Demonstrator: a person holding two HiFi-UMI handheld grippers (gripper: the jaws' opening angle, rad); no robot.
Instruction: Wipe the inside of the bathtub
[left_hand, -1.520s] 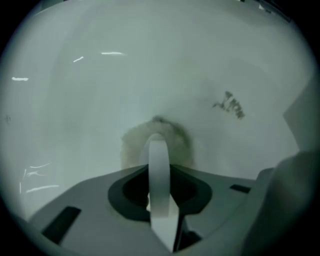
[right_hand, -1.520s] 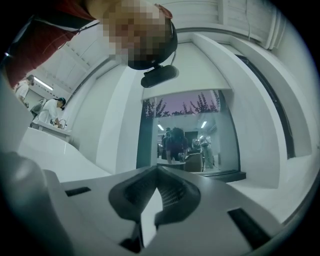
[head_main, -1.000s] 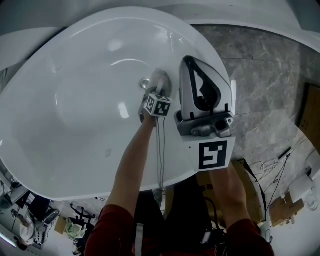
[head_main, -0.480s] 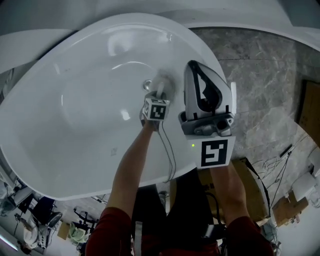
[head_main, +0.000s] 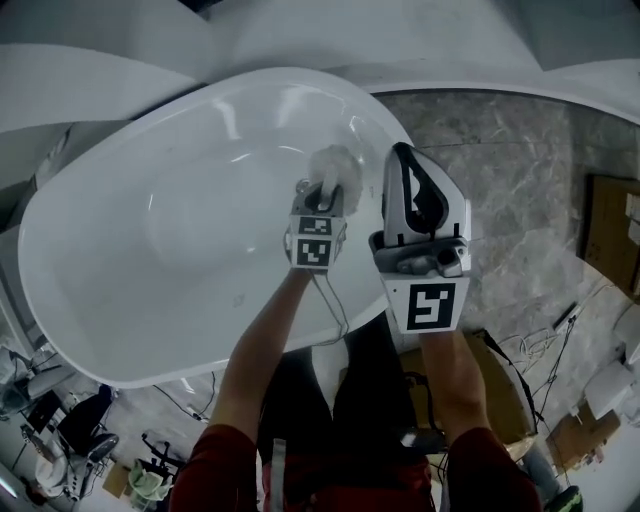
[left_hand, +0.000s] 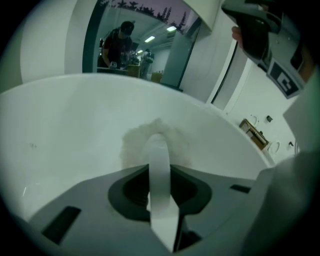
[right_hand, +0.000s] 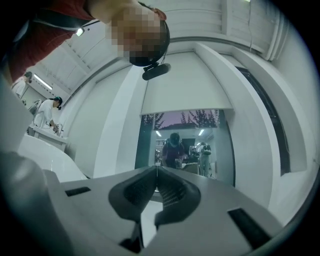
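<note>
Your left gripper (head_main: 320, 198) has its jaws pinched on the thin white handle (left_hand: 160, 185) of a fluffy pad (head_main: 336, 164). The pad is pressed against the tub's (head_main: 140, 230) inner wall, on the side nearest your right gripper (head_main: 402, 156). That one sits just beside the left, over the tub's edge and the marble floor (head_main: 510, 170). Its jaws are pressed together with nothing between them, tips aimed out into the room.
</note>
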